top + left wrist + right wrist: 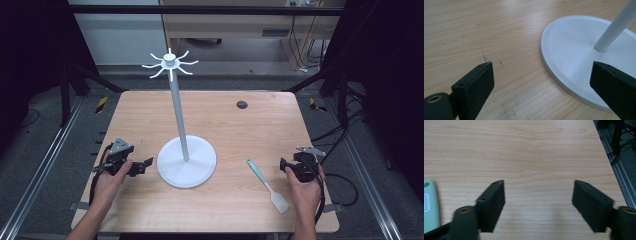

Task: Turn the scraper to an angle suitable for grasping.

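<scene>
left gripper (142,165) low over the table (240,130), jaws wide apart and empty, just beside the white stand (186,161) base, right gripper (283,165) jaws wide apart, empty, spatula (267,186) flat on table just left of it

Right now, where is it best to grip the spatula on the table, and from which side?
Probably grip the spatula by its mint-green handle, coming from above with the right tool, which is open and nearest. The spatula lies flat on the table, and the handle is narrower than the white blade.
</scene>
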`<state>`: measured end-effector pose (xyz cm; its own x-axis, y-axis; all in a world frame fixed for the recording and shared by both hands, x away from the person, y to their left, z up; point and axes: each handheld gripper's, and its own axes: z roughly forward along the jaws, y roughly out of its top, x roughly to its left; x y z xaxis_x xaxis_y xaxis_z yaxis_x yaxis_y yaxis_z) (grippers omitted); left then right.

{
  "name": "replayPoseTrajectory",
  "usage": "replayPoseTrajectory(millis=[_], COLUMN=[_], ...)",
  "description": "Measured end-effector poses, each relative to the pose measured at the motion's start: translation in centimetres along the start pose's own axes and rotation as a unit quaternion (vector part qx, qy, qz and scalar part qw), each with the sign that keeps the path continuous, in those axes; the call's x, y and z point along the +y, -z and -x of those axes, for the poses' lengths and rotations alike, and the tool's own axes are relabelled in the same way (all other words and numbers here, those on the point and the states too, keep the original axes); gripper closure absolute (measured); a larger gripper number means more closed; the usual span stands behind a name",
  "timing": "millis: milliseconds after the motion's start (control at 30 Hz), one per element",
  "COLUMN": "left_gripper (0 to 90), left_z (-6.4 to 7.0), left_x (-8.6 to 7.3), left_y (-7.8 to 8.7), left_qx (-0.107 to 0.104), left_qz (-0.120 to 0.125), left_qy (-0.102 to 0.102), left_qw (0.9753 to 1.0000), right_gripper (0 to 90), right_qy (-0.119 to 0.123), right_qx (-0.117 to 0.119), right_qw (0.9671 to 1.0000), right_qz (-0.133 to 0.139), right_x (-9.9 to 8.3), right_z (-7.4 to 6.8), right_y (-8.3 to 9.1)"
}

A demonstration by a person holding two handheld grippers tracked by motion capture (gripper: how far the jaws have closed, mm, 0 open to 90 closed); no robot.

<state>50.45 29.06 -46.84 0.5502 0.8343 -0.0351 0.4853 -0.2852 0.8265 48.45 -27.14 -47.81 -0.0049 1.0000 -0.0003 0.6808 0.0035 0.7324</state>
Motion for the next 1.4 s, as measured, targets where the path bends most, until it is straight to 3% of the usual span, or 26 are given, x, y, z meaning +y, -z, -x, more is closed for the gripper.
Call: replayPoseTrajectory(millis=[67, 233, 333, 367, 467, 600, 767, 1100, 1400], left_gripper=[5.2, 5.2, 5.3, 5.3, 5.3, 5.3, 5.4, 5.4, 5.4], left_z=[0.0, 0.0, 0.0, 0.0, 0.0, -0.1, -0.1, 0.0, 0.1], left_x=[0.0, 0.0, 0.0, 0.0, 0.0, 0.0, 0.0, 0.0, 0.0], left_y=[0.0, 0.0, -0.1, -0.1, -0.1, 0.0, -0.1, -0.1, -0.2], left_qx=[0.000, 0.002, 0.001, 0.002, 0.003, 0.004, 0.004, 0.004, 0.002], left_qz=[0.001, 0.000, -0.002, -0.003, -0.004, -0.004, -0.005, -0.005, -0.006], left_qy=[0.002, -0.001, 0.000, -0.002, -0.002, -0.001, 0.000, -0.002, -0.004], left_qw=[1.0000, 1.0000, 1.0000, 1.0000, 1.0000, 1.0000, 1.0000, 1.0000, 1.0000], right_gripper=[44.2, 64.8, 70.6, 75.7, 81.3, 88.2, 90.0, 90.0, 90.0], right_qy=[0.011, 0.074, 0.088, 0.104, 0.123, 0.133, 0.141, 0.159, 0.165], right_qx=[0.006, 0.014, 0.018, 0.029, 0.038, 0.047, 0.058, 0.077, 0.085], right_qw=[0.9999, 0.9969, 0.9958, 0.9941, 0.9914, 0.9896, 0.9878, 0.9820, 0.9790], right_qz=[-0.006, -0.022, -0.017, -0.017, -0.022, -0.027, -0.031, -0.067, -0.084], right_x=[0.1, 0.8, 1.0, 1.1, 1.0, 1.0, 1.0, 0.7, 0.5], right_z=[-0.7, -3.2, -3.9, -4.8, -5.7, -6.8, -7.4, -8.7, -9.0], right_y=[0.1, 0.6, 0.8, 0.8, 0.7, 0.5, 0.3, -0.8, -1.3])
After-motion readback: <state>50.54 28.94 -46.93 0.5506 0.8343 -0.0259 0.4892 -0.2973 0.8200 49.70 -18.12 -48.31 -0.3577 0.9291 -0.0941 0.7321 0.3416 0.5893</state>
